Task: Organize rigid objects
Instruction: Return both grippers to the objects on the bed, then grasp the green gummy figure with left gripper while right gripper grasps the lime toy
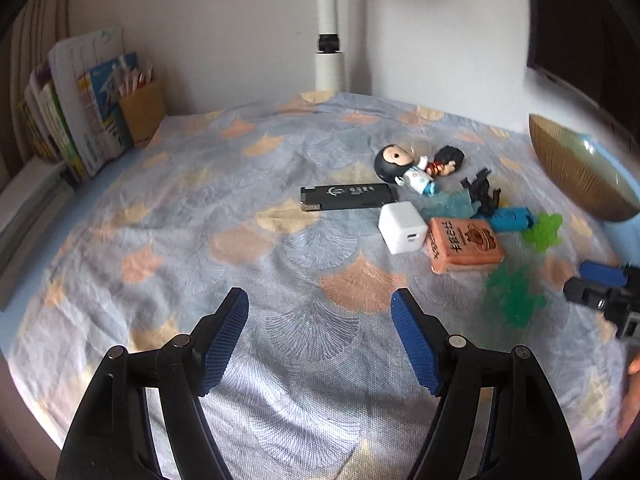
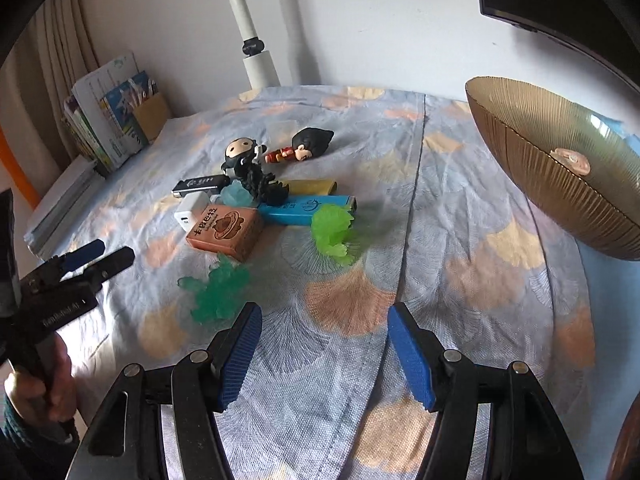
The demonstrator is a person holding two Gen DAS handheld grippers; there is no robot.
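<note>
Rigid objects lie in one loose heap on the cloth (image 2: 352, 360) that covers the tabletop, ahead of both grippers. The left gripper (image 1: 320, 308) hangs over bare cloth with its blue pads apart and nothing between them. The right gripper (image 2: 324, 320) is the same: pads apart, nothing in the gap, only cloth below.

Nearest to the right gripper is a dark green toy (image 2: 218, 290), translucent, just beside its left pad in that view. Behind it lies an orange box (image 2: 226, 232) on its flat side. A white charger (image 1: 402, 227) touches the left side of the box. To the right of the box is a light green toy (image 2: 332, 230), which rests against a blue stick (image 2: 304, 210). A yellow piece (image 2: 310, 187) shows behind the stick, partly hidden.

Further back is a black stick (image 1: 348, 197), lying flat. A black toy (image 2: 262, 186) stands over a pale blue lump (image 2: 236, 196). Beyond these lie two small figures, one in white (image 1: 404, 166) and one in red (image 2: 298, 149), heads apart and hands near each other.

A brown ribbed bowl (image 2: 532, 156) sits well apart at the right; a small pink thing (image 2: 570, 162) lies in it.

At the far left, books (image 1: 76, 120) lean at the wall, and a white pole (image 1: 330, 32) rises behind the tabletop.
</note>
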